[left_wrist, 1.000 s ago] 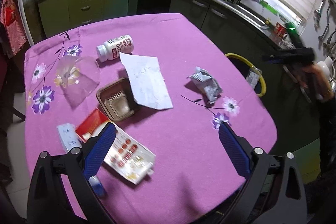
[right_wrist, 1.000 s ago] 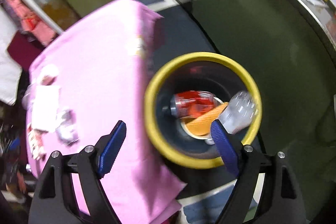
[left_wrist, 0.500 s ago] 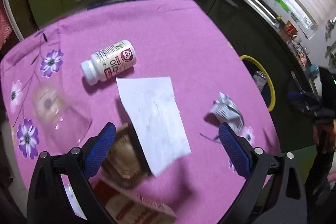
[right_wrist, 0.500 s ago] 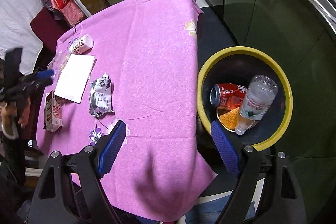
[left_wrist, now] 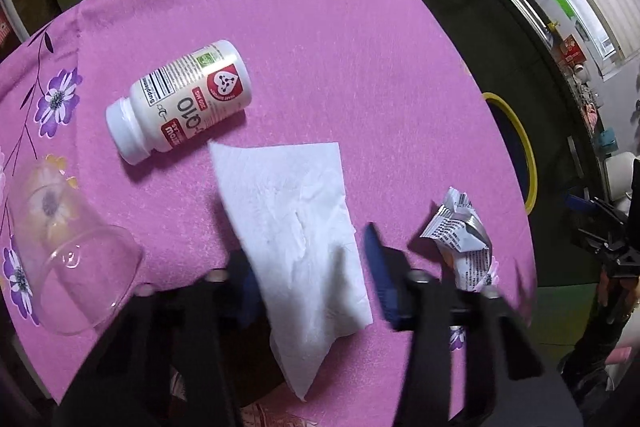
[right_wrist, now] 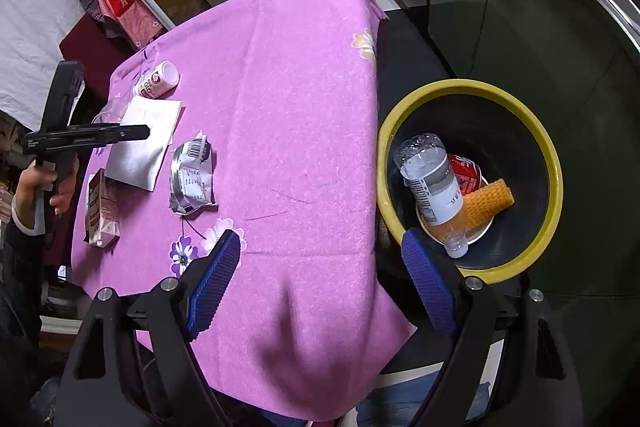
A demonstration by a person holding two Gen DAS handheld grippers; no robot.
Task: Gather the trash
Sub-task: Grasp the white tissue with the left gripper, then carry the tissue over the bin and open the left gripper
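Observation:
A white paper napkin (left_wrist: 296,223) lies flat on the pink tablecloth (left_wrist: 340,39). My left gripper (left_wrist: 312,271) is open, its fingers astride the napkin's near end; it looks blurred. A white supplement bottle (left_wrist: 180,103) lies beyond it, a crumpled silver wrapper (left_wrist: 460,239) to the right. My right gripper (right_wrist: 320,283) is open and empty above the table's edge, next to the yellow-rimmed bin (right_wrist: 556,163) holding a plastic bottle (right_wrist: 432,187), a red can and an orange piece. The napkin (right_wrist: 144,139) and wrapper (right_wrist: 192,175) also show in the right wrist view.
A clear plastic cup (left_wrist: 68,263) lies at the left. A small carton (right_wrist: 102,211) lies near the table's left edge. Dark kitchen cabinets (right_wrist: 500,7) and a counter with sink run behind the bin. The left gripper (right_wrist: 86,137) shows in the right wrist view.
My left gripper has moved forward and down onto the napkin, and its fingers have come closer together. My right gripper has swung away from the bin toward the table.

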